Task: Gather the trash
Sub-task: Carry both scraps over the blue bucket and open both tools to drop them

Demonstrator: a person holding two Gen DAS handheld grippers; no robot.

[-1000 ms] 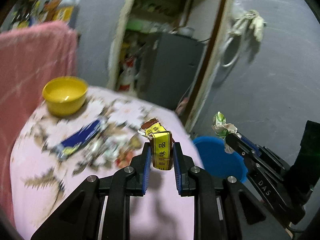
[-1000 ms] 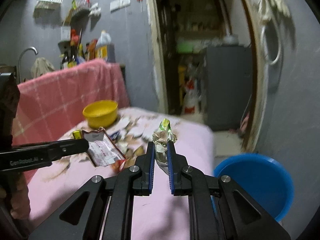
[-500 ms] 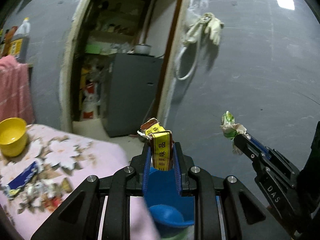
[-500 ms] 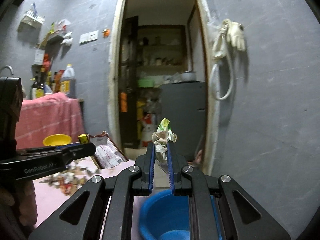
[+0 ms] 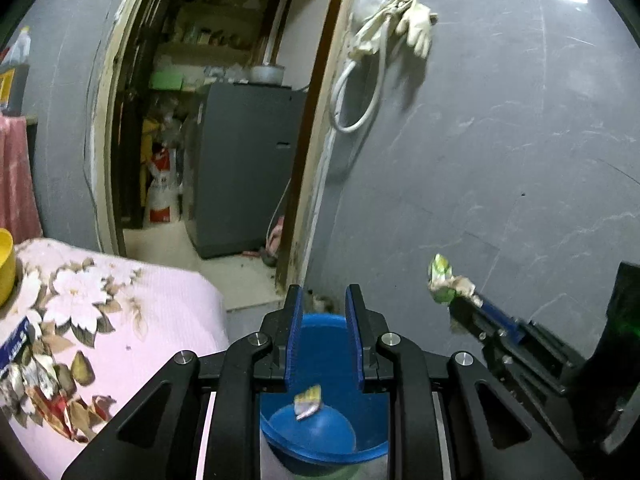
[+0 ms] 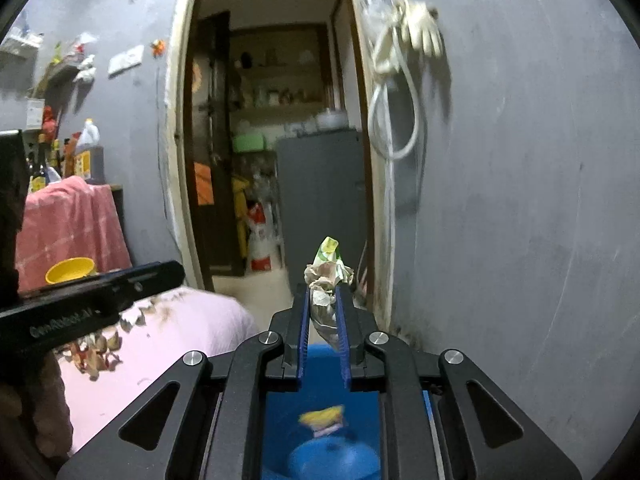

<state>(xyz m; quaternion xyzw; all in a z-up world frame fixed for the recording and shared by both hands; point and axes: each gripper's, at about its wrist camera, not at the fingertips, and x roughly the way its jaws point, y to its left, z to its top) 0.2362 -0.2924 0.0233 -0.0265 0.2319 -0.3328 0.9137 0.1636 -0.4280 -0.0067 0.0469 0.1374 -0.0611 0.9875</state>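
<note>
Your bucket (image 5: 320,348): smooth glossy blue plastic. Your wrapper (image 6: 326,280): crumpled foil-like film, shiny. Packet (image 5: 307,400) inside the bucket: glossy printed film. Your left gripper (image 5: 322,336): matt black plastic, ribbed blue pads (image 5: 293,340), bright metal screws. Tablecloth (image 5: 160,312): matt woven cloth. Wall (image 5: 500,140): dull, scuffed grey

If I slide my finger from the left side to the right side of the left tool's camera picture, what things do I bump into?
Yellow bowl → flowery pink tablecloth → grey cabinet in the doorway → left tool over the blue bucket → hanging glove → crumpled green wrapper → right tool.
</note>
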